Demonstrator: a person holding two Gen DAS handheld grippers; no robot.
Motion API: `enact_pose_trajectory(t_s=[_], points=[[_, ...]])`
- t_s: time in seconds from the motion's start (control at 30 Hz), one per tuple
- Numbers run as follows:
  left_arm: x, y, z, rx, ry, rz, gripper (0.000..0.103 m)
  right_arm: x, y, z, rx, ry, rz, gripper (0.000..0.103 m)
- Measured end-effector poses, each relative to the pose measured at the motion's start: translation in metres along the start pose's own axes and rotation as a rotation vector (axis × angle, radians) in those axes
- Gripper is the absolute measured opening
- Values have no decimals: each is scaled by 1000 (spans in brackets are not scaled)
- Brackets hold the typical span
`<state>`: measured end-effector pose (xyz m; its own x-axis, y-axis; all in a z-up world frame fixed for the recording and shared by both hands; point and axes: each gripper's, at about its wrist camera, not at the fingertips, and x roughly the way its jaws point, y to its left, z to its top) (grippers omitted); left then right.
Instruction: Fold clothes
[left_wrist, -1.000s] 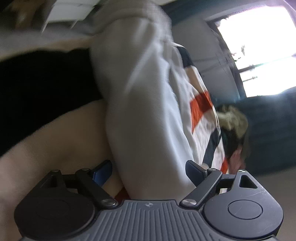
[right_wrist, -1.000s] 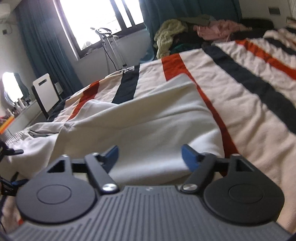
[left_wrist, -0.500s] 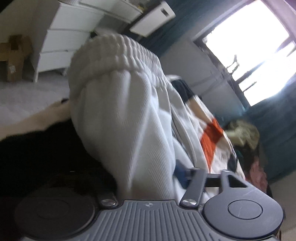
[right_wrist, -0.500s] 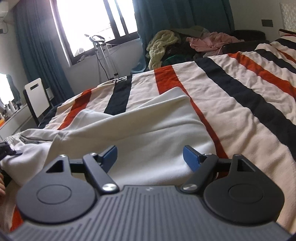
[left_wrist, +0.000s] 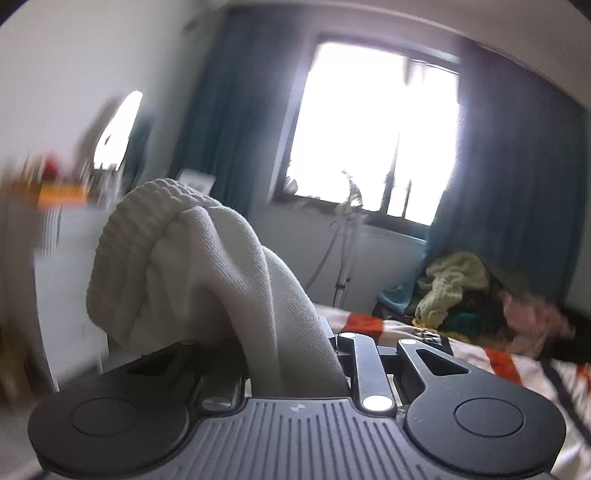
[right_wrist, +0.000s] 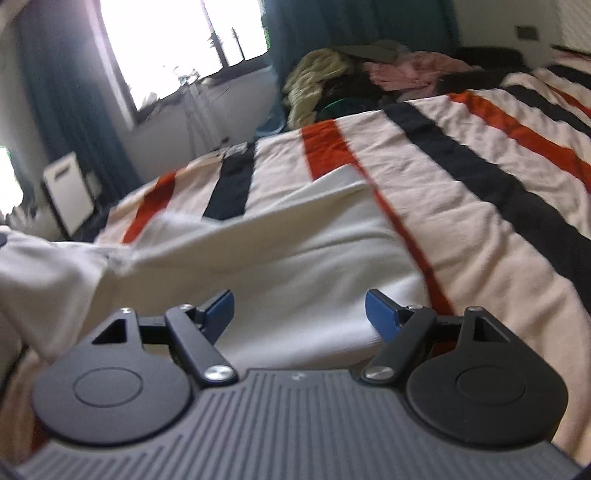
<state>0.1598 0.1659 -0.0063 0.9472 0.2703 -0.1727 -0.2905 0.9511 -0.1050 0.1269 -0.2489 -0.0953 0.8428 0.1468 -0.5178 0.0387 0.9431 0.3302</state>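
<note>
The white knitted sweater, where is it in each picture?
Left wrist view: the white knitted sweater stands up left of centre, with its ribbed cuff on top, pinched in the left claw.
Right wrist view: the white knitted sweater lies spread across the middle on the striped bedspread, beyond the open right claw.
Shared landmark: the yellow-green clothes pile beside the bright window.

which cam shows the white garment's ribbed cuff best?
Left wrist: the ribbed cuff sits close above the left hand-held gripper, shut on the fabric. Right wrist shows only the white garment flat on the striped blanket; no cuff visible.
</note>
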Motion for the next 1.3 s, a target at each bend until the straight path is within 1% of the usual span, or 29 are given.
enact_pose_trajectory(t_s=[0.07, 0.17, 0.3, 0.4, 0.5, 0.57, 0.67, 0.73, 0.77, 0.8, 0.87, 0.9, 0.93, 0.97, 1.0, 1.03, 1.13, 1.23, 1.3], points=[[-9, -40, 10, 96, -39, -5, 21, -9, -10, 6, 63, -23, -25, 80], [-23, -104, 12, 192, -92, -21, 21, -28, -27, 17, 155, -80, -86, 80], [-46, -187, -13, 310, -152, -66, 21, -56, -56, 33, 244, -178, -114, 80], [-64, -247, -51, 408, -176, -120, 21, -73, -79, 42, 310, -241, -127, 80], [-76, -303, -103, 530, -172, -186, 21, -85, -101, 48, 375, -285, -139, 80], [-80, -329, -140, 615, -148, -224, 21, -89, -112, 49, 405, -306, -150, 80], [-78, -360, -192, 747, -61, -295, 22, -88, -126, 50, 438, -308, -161, 81], [-81, -369, -218, 810, -38, -302, 23, -83, -134, 49, 452, -292, -164, 81], [-82, -370, -223, 814, -48, -297, 23, -79, -136, 48, 459, -278, -164, 81], [-82, -370, -224, 815, -43, -301, 24, -76, -138, 46, 468, -264, -158, 81], [-74, -369, -216, 804, 4, -335, 29, -69, -139, 43, 486, -237, -143, 81], [-70, -369, -212, 799, 28, -351, 39, -65, -139, 42, 492, -226, -131, 82], [-72, -368, -209, 804, 49, -370, 53, -63, -138, 40, 496, -217, -111, 82], [-77, -367, -206, 826, 66, -388, 60, -61, -137, 40, 498, -209, -87, 82], [-80, -365, -204, 852, 85, -405, 76, -58, -136, 39, 495, -200, -62, 82], [-84, -356, -201, 879, 99, -414, 87, -58, -134, 39, 489, -197, -45, 82], [-94, -311, -188, 952, 112, -394, 88, -52, -129, 36, 507, -170, 6, 82], [-95, -269, -172, 973, 163, -358, 90, -46, -123, 32, 526, -142, 57, 82], [-95, -239, -164, 959, 183, -318, 90, -41, -119, 30, 538, -124, 91, 82]])
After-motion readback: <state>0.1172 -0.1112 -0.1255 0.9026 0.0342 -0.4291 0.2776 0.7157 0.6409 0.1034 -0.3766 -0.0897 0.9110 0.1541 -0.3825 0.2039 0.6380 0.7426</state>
